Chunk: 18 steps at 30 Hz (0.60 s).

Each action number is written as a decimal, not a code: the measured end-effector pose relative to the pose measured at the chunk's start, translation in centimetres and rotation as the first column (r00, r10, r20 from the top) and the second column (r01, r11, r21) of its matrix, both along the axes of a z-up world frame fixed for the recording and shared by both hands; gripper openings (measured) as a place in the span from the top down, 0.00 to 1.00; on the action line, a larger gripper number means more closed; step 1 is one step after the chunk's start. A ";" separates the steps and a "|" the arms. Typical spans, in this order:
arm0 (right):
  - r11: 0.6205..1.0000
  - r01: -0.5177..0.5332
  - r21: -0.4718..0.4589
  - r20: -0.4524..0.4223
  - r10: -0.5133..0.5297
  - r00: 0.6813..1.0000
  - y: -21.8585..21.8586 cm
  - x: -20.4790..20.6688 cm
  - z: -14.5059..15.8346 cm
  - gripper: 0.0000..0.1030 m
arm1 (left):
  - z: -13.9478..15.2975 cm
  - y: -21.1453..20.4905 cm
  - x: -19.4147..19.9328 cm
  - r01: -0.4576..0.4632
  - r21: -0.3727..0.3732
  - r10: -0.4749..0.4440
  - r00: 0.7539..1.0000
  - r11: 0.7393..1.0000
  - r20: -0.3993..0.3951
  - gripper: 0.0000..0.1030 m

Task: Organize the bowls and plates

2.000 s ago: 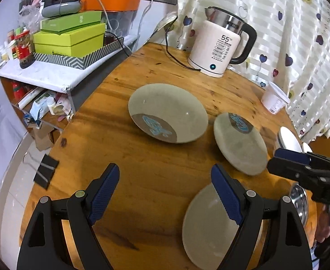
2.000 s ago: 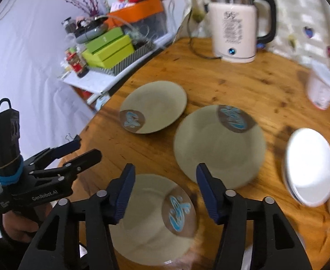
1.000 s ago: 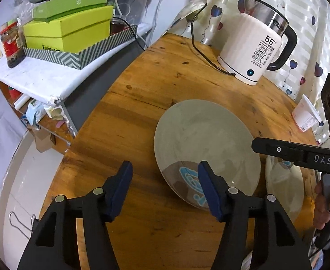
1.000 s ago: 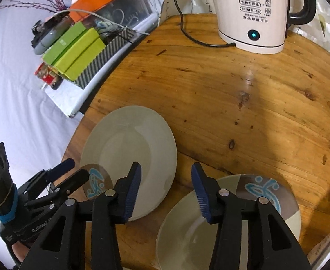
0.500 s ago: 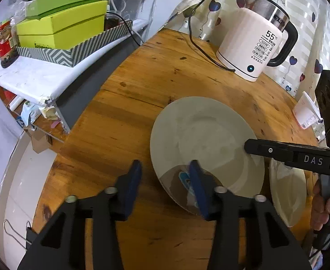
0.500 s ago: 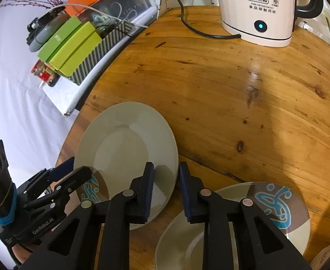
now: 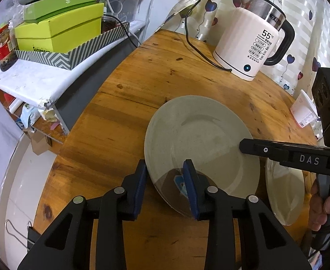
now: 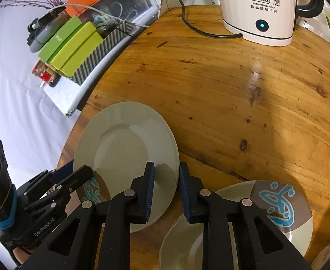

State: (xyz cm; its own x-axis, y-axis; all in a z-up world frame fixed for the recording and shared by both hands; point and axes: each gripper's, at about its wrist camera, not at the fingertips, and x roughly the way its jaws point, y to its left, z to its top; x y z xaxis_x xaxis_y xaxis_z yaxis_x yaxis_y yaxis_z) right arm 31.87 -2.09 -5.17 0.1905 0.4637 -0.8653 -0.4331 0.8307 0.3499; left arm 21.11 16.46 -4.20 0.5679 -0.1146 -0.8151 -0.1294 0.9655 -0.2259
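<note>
Both tools are matte black plastic, each arm cut with a triangular opening and pinned with round silver rivets. The left gripper [image 7: 165, 186] has ridged dark blue pads [image 7: 189, 186]; its body carries white "GenRobot.AI" lettering and a blue band round the black handle. The right gripper [image 8: 164, 193] has matching pads, with "DAS" on its side, a green light, and bare fingers [image 7: 326, 211].

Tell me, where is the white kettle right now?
The white electric kettle stands at the wooden table's far edge by the heart-print curtain, beyond the grey plate.
</note>
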 end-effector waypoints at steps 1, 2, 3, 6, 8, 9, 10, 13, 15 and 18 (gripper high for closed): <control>1.000 0.000 0.001 0.001 0.000 1.000 0.0 -0.1 0.1 0.79 | 0.2 0.0 -0.1 -0.001 0.002 0.001 1.000 1.000 0.002 0.67; 1.000 -0.001 0.002 0.002 0.001 1.000 0.0 -0.2 0.2 0.79 | 0.3 0.0 -0.3 -0.003 0.003 0.003 1.000 1.000 0.003 0.67; 1.000 -0.001 0.003 0.003 0.001 1.000 0.1 -0.3 0.4 0.80 | 0.5 0.1 -0.5 -0.004 0.004 0.004 1.000 1.000 0.003 0.67; 1.000 -0.003 0.004 0.010 0.003 1.000 0.1 -0.7 0.9 0.80 | 1.2 0.1 -1.0 -0.008 0.007 0.008 1.000 1.000 0.010 0.67; 1.000 -0.004 0.007 0.014 0.004 1.000 0.2 -1.0 1.4 0.79 | 1.6 0.1 -1.4 -0.010 0.008 0.010 1.000 1.000 0.015 0.67; 1.000 -0.004 0.009 0.017 0.004 1.000 0.2 -1.2 1.7 0.79 | 2.0 0.0 -1.6 -0.011 0.009 0.011 1.000 1.000 0.019 0.67; 1.000 -0.004 0.011 0.018 0.004 1.000 0.1 -1.5 1.9 0.80 | 2.3 0.0 -1.9 -0.011 0.011 0.011 1.000 1.000 0.022 0.67; 1.000 -0.003 0.015 0.026 0.002 1.000 -0.2 -2.4 2.8 0.80 | 3.2 -0.3 -2.8 -0.011 0.015 0.010 0.999 1.000 0.032 0.67; 1.000 0.000 0.017 0.030 0.000 1.000 -0.5 -3.1 3.4 0.80 | 3.7 -0.6 -3.6 -0.009 0.017 0.009 0.999 1.000 0.037 0.67; 1.000 0.005 0.021 0.034 -0.006 0.999 -1.1 -4.6 4.1 0.80 | 4.5 -1.1 -4.9 -0.002 0.017 0.001 0.999 1.000 0.044 0.67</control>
State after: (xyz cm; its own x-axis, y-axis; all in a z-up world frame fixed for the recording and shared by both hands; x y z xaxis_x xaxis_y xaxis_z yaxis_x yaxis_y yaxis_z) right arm 27.32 -3.24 -1.08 0.2220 0.4805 -0.8485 -0.4403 0.8258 0.3524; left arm 16.24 15.31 0.27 0.6033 -0.0998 -0.7912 -0.1210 0.9692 -0.2145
